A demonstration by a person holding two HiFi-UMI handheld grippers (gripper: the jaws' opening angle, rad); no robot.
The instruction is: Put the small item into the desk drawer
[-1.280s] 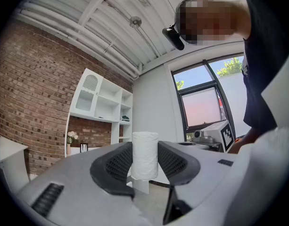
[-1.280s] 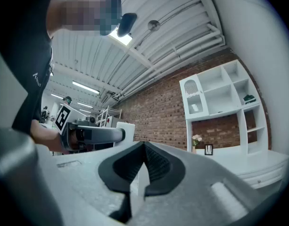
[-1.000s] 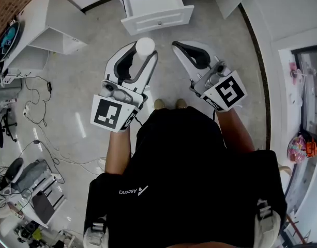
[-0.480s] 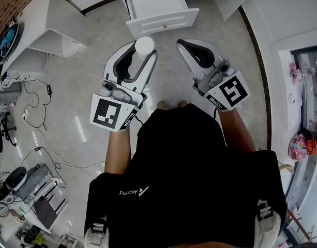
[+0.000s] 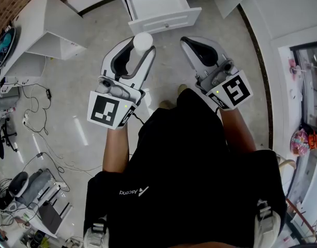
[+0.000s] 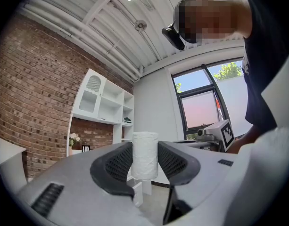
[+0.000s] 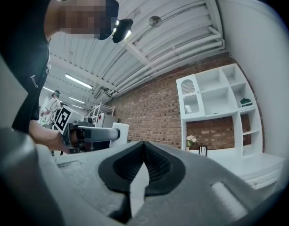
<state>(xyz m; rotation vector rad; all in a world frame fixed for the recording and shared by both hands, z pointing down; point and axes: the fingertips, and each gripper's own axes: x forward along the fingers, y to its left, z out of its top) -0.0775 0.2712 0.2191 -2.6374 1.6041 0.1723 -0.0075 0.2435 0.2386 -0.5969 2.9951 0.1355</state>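
Observation:
My left gripper [image 5: 140, 48] is shut on a small white cylinder [image 5: 142, 41], held upright between the jaw tips; the left gripper view shows the white cylinder [image 6: 144, 155] pinched between the black pads. My right gripper [image 5: 192, 44] is shut with nothing in it, its jaws meeting in the right gripper view [image 7: 144, 147]. The open white desk drawer [image 5: 161, 5] lies just ahead of both grippers at the top of the head view, its inside bare. Both grippers hang over the floor in front of it.
White shelving units [image 5: 47, 22] stand to the left, with cables [image 5: 36, 94] and gear on the floor beyond. A curved white wall base [image 5: 261, 61] runs along the right. The person's feet [image 5: 171, 98] show just below the grippers.
Both grippers have drifted slightly forward toward the drawer, and the drawer sits a little further right in view. The cylinder stays held in the left gripper.

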